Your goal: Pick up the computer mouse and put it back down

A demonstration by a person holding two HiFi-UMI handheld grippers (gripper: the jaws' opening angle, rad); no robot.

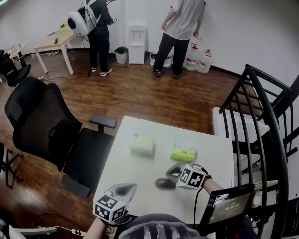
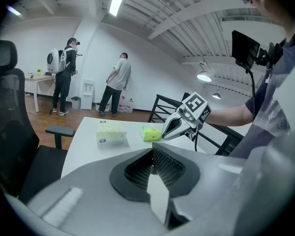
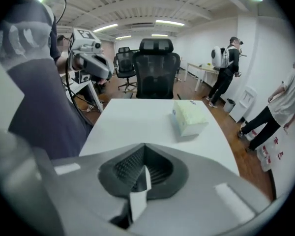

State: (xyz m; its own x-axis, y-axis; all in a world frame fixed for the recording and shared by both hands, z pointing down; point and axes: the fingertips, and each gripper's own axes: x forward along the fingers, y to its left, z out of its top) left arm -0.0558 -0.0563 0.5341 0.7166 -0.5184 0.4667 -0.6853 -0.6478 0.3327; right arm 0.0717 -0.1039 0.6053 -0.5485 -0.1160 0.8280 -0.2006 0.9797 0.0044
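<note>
A dark computer mouse (image 1: 165,183) lies on the white table (image 1: 134,176), near its front edge. My right gripper (image 1: 169,173) hangs just above and to the right of the mouse. Its jaws are shut, with nothing between them, and the mouse does not show in the right gripper view. My left gripper (image 1: 131,186) is to the left of the mouse, above the front edge. Its jaws meet with nothing held. In the left gripper view the right gripper (image 2: 164,133) points down at the table.
A pale green tissue pack (image 1: 141,145) and a yellow-green pack (image 1: 183,155) lie further back on the table. A black office chair (image 1: 50,128) stands at the left, a black metal frame (image 1: 269,128) at the right. Two persons stand by the far wall.
</note>
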